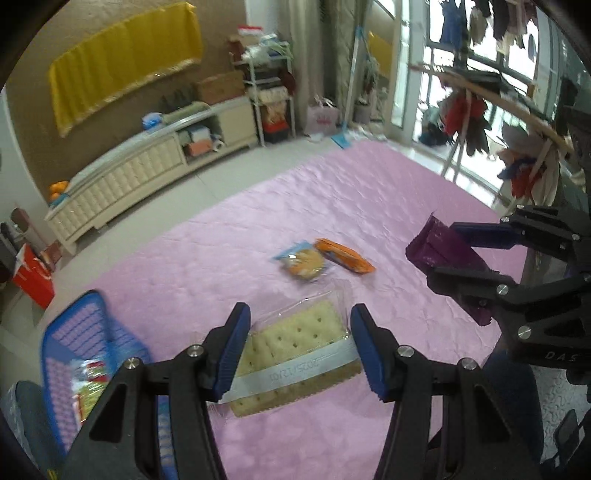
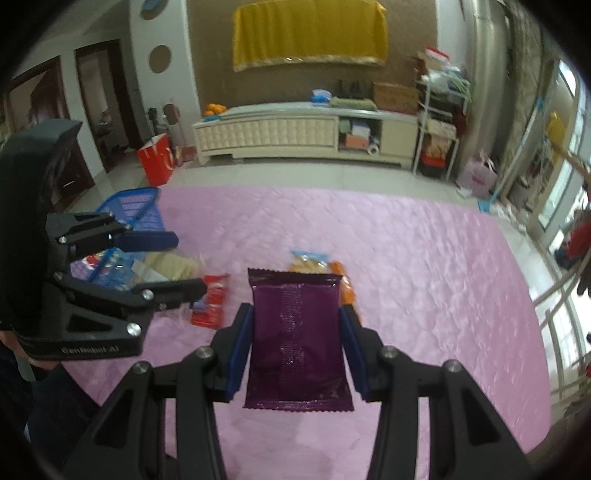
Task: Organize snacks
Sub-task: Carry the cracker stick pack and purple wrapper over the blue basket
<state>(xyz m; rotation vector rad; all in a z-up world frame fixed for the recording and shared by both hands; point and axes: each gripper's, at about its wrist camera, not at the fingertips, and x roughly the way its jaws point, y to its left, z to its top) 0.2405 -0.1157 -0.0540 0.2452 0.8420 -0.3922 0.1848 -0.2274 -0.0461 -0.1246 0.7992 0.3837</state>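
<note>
1. Two grippers are seen, one in each hand, both raised above a pink quilted surface (image 1: 369,199).
2. The left gripper (image 1: 299,347) is clenched on one clear-wrapped cracker packet (image 1: 295,350); its two blue pads press the packet's left and right edges, and the packet is held clear of the surface.
3. The right gripper (image 2: 295,354) is clenched on one purple snack packet (image 2: 295,339), gripped at both side edges between its blue pads, the crimped top edge pointing away from the camera.
4. In the left wrist view the right gripper (image 1: 454,254) is seen at the right with the purple packet between its fingers; in the right wrist view the left gripper (image 2: 173,262) is seen at the left with the crackers between its fingers.
5. Two snacks are counted lying together on the surface beyond the grippers: one round biscuit in a clear and blue wrapper (image 1: 303,262) and one orange packet (image 1: 345,256), touching or just beside each other.
6. One red packet (image 2: 210,299) is seen on the surface in the right wrist view, near the left gripper's fingertips.
7. One blue plastic basket (image 1: 88,317) stands at the near left of the surface, with several snack wrappers inside; their number cannot be told.
8. One cream cabinet (image 2: 280,136) stands against the far wall, under one yellow cloth (image 2: 306,33).
</note>
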